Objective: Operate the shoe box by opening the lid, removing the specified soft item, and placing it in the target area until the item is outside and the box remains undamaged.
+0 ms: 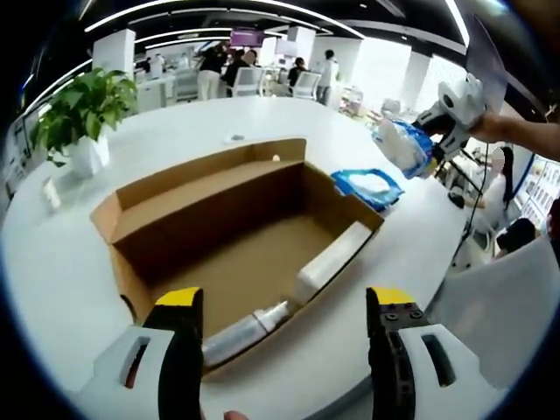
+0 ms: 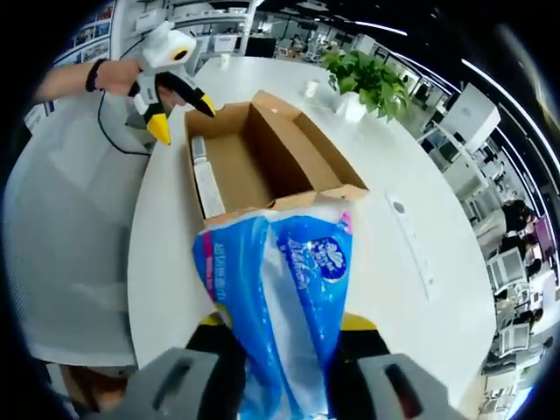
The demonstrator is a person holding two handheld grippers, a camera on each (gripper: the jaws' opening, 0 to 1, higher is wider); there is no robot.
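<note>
Open-plan office: round white table (image 1: 52, 262), potted plant (image 1: 83, 109), white office chairs (image 1: 248, 80), pillars, curved ceiling light strips (image 1: 219, 7)

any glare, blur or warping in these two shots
Left gripper view: fisheye bows the white table edge, ceiling light strips glare; the cardboard box is sharp. Right gripper view: the blue tissue pack in the right claw looms, soft and oversized.

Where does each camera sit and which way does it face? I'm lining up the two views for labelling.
Left gripper view: rides the left hand-held gripper, looking down into the open shoe box; its yellow-tipped jaws show, and the right hand-held gripper holding the blue tissue pack.
Right gripper view: rides the right hand-held gripper, looking over the pack at the box; a hand holds the left hand-held gripper.
Shared: box, white table, potted plant.
</note>
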